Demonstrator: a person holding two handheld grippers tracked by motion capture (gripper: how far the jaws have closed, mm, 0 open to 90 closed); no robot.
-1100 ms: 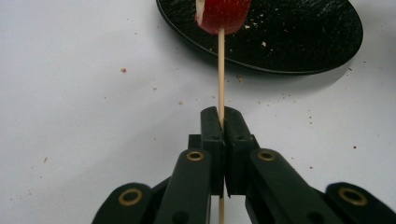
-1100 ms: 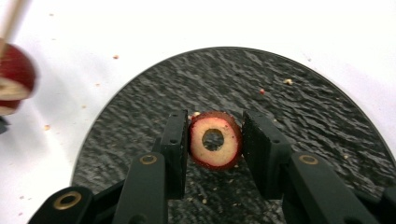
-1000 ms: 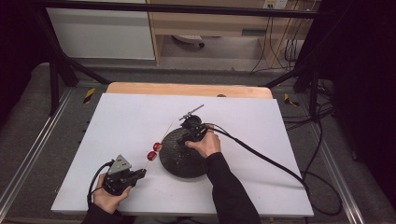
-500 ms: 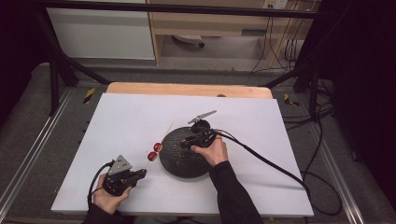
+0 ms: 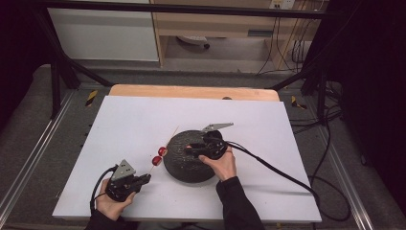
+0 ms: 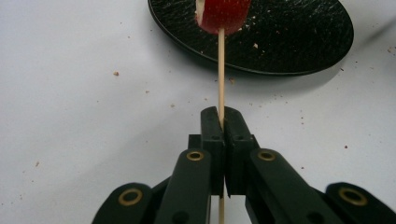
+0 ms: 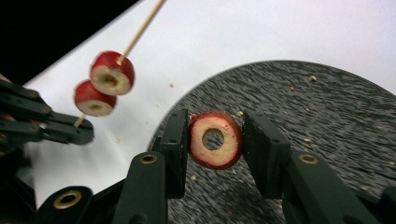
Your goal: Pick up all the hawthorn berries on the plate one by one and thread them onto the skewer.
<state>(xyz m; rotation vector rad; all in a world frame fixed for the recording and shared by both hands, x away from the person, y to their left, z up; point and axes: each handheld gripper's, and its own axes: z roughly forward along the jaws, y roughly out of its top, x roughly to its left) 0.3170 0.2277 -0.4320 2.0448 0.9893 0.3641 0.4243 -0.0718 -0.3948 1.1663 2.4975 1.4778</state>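
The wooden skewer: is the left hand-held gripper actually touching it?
Touching. In the left gripper view, the left hand-held gripper has its jaws shut on the wooden skewer, which runs up between them with no gap.

High view: overhead from the near side, facing forward and down, far off. Gripper views — close, low along the jaws; shared with each other: plate (image 6: 280, 42), skewer (image 7: 140, 28).

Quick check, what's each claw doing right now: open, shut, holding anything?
Left claw: shut on the thin wooden skewer carrying two red fruit slices.
Right claw: shut on a red cored fruit ring above the black round plate.
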